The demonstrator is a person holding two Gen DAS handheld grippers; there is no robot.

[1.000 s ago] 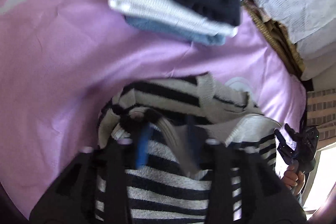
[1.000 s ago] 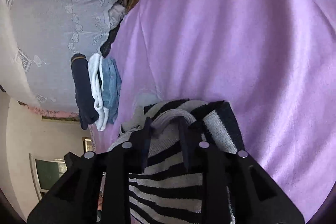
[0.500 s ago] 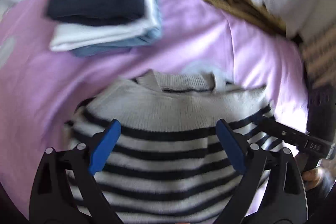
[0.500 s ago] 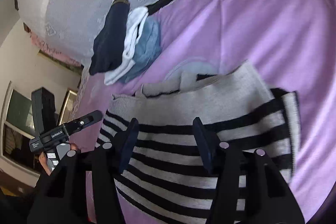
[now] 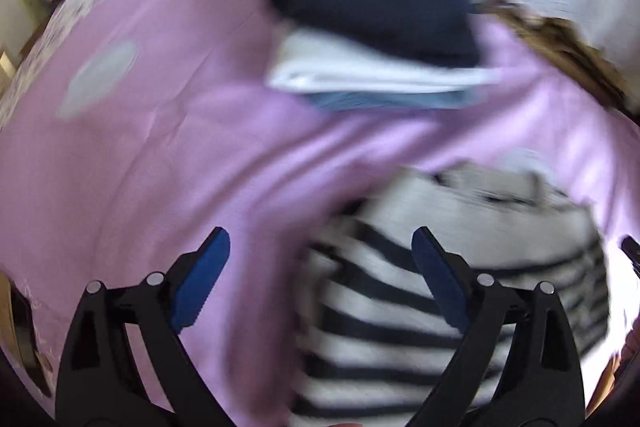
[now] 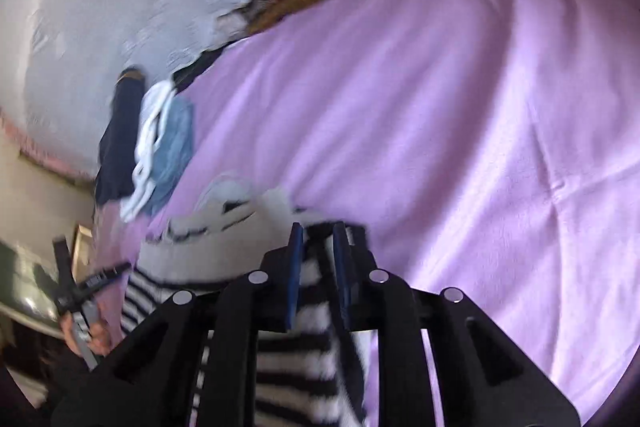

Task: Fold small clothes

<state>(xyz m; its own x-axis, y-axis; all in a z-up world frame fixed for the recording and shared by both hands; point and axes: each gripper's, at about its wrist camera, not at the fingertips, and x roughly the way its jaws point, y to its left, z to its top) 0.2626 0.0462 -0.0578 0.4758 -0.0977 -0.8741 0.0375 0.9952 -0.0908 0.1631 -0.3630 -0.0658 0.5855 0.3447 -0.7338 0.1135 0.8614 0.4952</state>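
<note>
- left gripper (image 5: 320, 267) wide open, holding nothing, over the purple sheet (image 5: 160, 167)
- right gripper (image 6: 317, 259) closing on the striped sweater (image 6: 296, 359) edge
- folded pile (image 5: 372, 39) further back

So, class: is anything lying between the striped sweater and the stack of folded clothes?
Nothing visible. Only bare purple sheet separates the striped sweater from the folded stack. The left gripper is open.

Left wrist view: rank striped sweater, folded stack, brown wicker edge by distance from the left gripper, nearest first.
From the left gripper, jaws wide:
1. Striped sweater, right under its right finger.
2. Folded stack, navy piece on top, farther up the purple sheet.
3. Brown wicker edge, beyond the stack, upper right.
</note>
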